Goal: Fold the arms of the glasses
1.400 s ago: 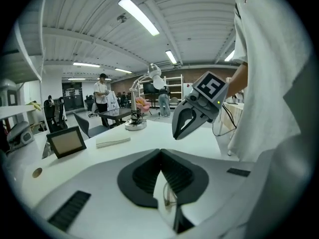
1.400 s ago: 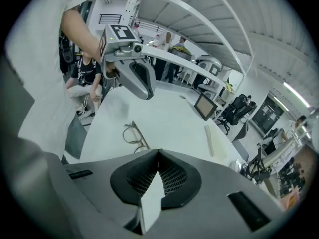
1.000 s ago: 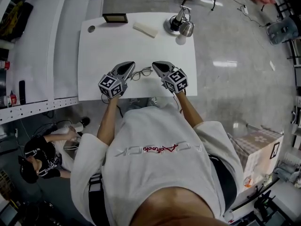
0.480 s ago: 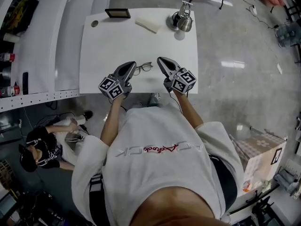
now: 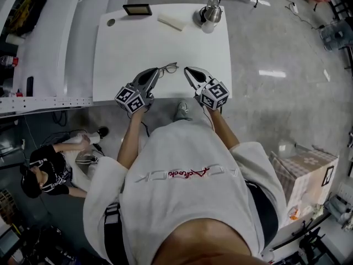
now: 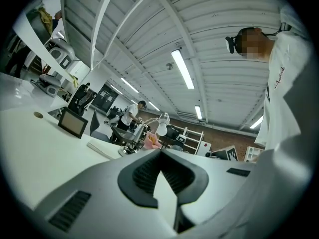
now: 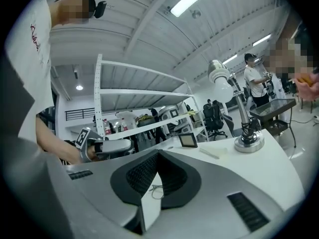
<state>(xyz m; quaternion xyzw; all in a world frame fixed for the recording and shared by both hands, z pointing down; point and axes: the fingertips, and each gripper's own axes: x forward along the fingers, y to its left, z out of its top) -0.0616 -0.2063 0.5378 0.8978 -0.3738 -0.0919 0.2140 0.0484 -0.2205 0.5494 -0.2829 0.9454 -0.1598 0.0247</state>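
Note:
The thin dark-framed glasses [image 5: 169,68] lie on the white table [image 5: 165,40], near its front edge. My left gripper [image 5: 155,70] is just left of them and my right gripper [image 5: 187,70] just right, both tips pointing at the frame. The head view does not show whether the left tip touches the glasses. In the left gripper view the left gripper [image 6: 159,152] has its jaws meeting at the tips, with only bare table behind. In the right gripper view the right gripper [image 7: 157,153] is also shut, and the glasses [image 7: 155,189] show small through the gap below the tips.
At the table's far edge stand a desk lamp [image 5: 210,12], a white block [image 5: 170,21] and a small dark frame [image 5: 137,9]. White shelving [image 5: 44,48] runs along the left. A person [image 5: 47,173] sits on the floor at lower left.
Both grippers have drawn back slightly toward the table's front edge, and the right tip now stands a little apart from the glasses. The glasses lie where they were.

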